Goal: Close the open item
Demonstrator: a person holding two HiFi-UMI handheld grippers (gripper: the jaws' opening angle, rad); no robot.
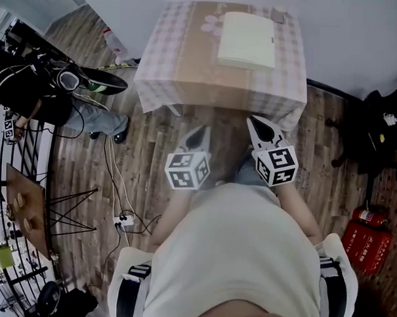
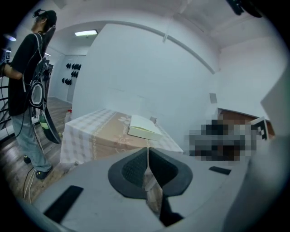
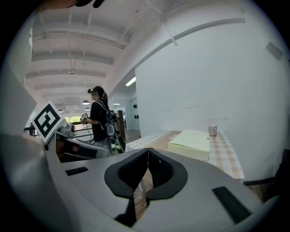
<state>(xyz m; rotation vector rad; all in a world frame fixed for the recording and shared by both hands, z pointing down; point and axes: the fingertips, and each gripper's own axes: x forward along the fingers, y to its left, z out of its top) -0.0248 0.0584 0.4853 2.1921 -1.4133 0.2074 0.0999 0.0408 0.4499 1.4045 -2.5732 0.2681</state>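
I am standing short of the table [image 1: 189, 69], left hand-held gripper [image 1: 198, 135] and right hand-held gripper [image 1: 263, 130] clenched empty; next: reach the book [image 1: 246, 40].

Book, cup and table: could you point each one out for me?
Book [image 1: 246, 38], head view, middle of its pale top cover.
Cup [image 3: 212, 131], right gripper view, on its side.
Table [image 1: 183, 55], head view, bare cloth left of the book.

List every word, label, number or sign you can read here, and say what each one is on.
No text reads clearly.
Red fire extinguisher on the wooden floor: white print, too blurred to read.
Two black-and-white marker cubes: square patterns only, no letters.
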